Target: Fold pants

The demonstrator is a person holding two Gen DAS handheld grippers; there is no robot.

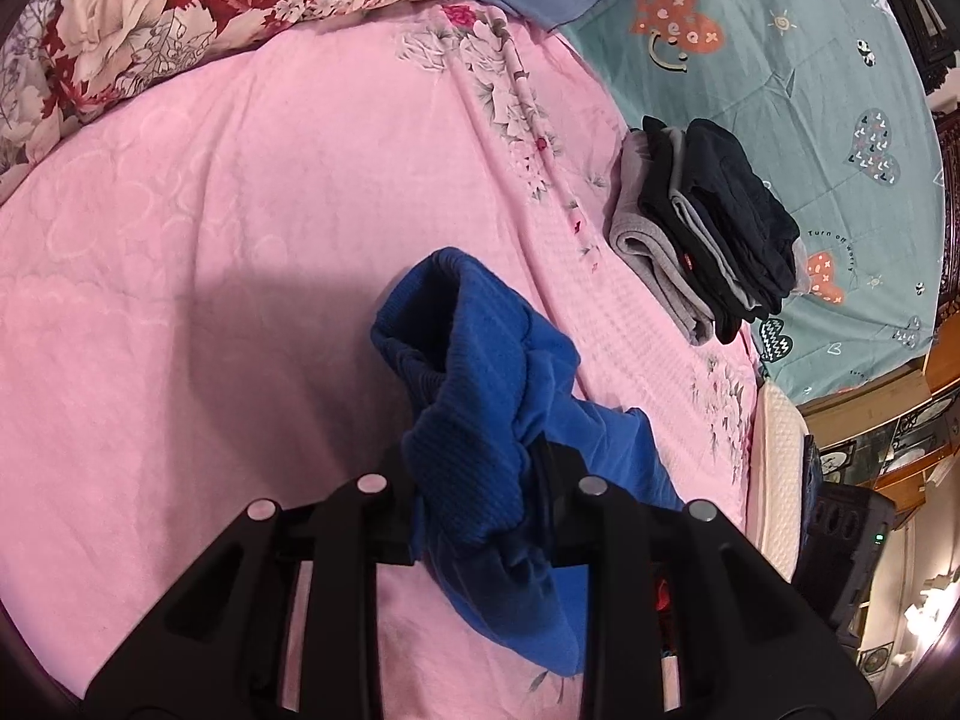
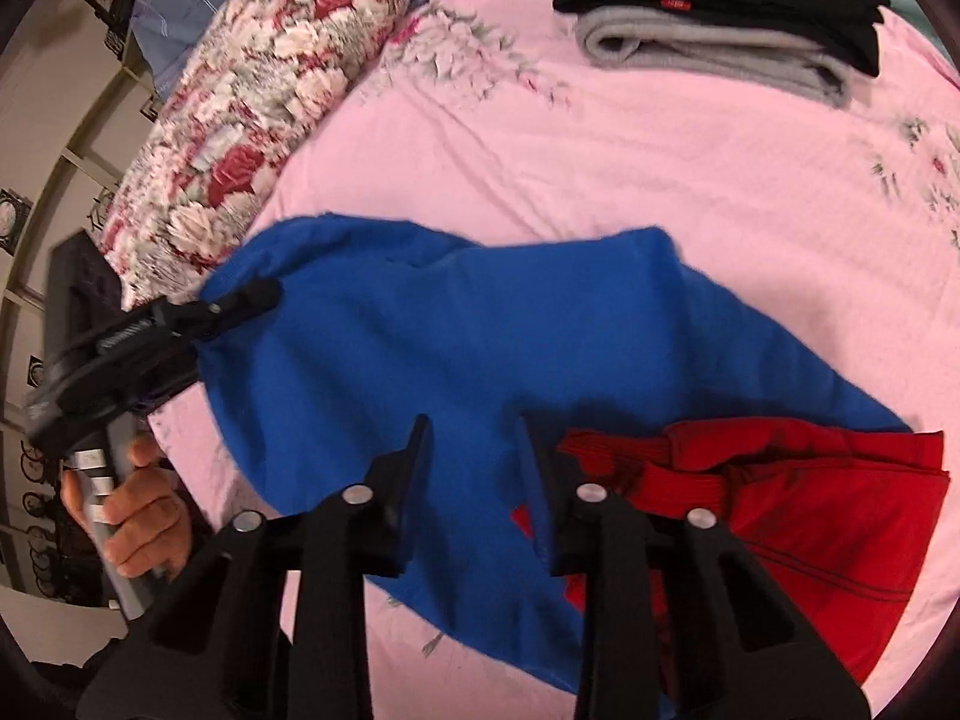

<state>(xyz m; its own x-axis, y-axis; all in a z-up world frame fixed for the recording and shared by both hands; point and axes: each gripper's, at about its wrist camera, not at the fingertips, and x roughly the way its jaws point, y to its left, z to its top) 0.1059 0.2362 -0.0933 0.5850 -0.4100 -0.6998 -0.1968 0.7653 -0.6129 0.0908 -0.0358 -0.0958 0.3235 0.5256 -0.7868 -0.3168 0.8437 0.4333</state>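
The blue pants [image 2: 480, 336] lie spread on the pink bedsheet [image 2: 600, 150]. In the left wrist view a bunched, ribbed end of the blue pants [image 1: 474, 372] rises from between the fingers of my left gripper [image 1: 474, 462], which is shut on it. The right wrist view shows that left gripper [image 2: 252, 297] clamped on the pants' left edge, with a hand [image 2: 138, 510] on its handle. My right gripper [image 2: 474, 432] hovers open over the near part of the pants, its jaws apart with blue cloth showing below them.
A red garment [image 2: 810, 510] lies beside the right gripper, partly on the blue pants. A stack of folded grey and black clothes [image 1: 702, 228] sits at the far edge of the pink sheet. A floral quilt [image 2: 258, 120] lies at the left, and a teal sheet [image 1: 780, 60] lies beyond the stack.
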